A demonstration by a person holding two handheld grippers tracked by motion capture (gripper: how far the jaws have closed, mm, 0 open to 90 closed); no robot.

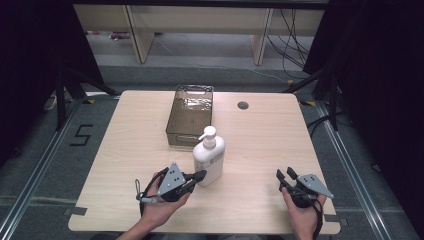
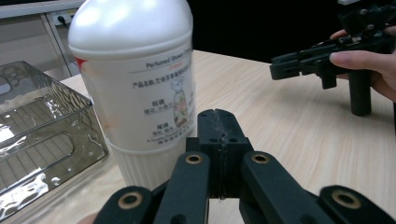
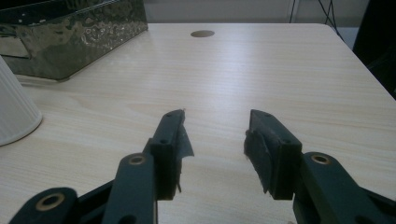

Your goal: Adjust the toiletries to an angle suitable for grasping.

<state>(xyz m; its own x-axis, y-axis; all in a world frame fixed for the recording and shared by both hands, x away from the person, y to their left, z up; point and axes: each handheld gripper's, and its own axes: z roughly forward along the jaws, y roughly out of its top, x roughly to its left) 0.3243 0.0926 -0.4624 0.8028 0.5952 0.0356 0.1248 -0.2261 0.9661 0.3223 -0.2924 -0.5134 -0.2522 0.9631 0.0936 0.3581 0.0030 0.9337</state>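
A white pump bottle [image 1: 210, 155] stands upright near the middle of the wooden table [image 1: 260, 145], just in front of a smoky clear plastic bin [image 1: 191, 115]. My left gripper [image 1: 200, 175] is shut with nothing in it, its tips close beside the bottle's base. In the left gripper view the closed jaws meet at my left gripper [image 2: 219, 122] right before the labelled bottle [image 2: 140, 79]. My right gripper [image 1: 285, 174] rests open at the front right; in the right gripper view my right gripper [image 3: 215, 135] holds nothing over bare wood.
The bin [image 2: 37, 126] is empty and lies to the left of the bottle in the left gripper view. A round cable hole [image 1: 243, 105] sits at the back of the table. Black curtains and a tripod leg [image 1: 61, 100] flank the table.
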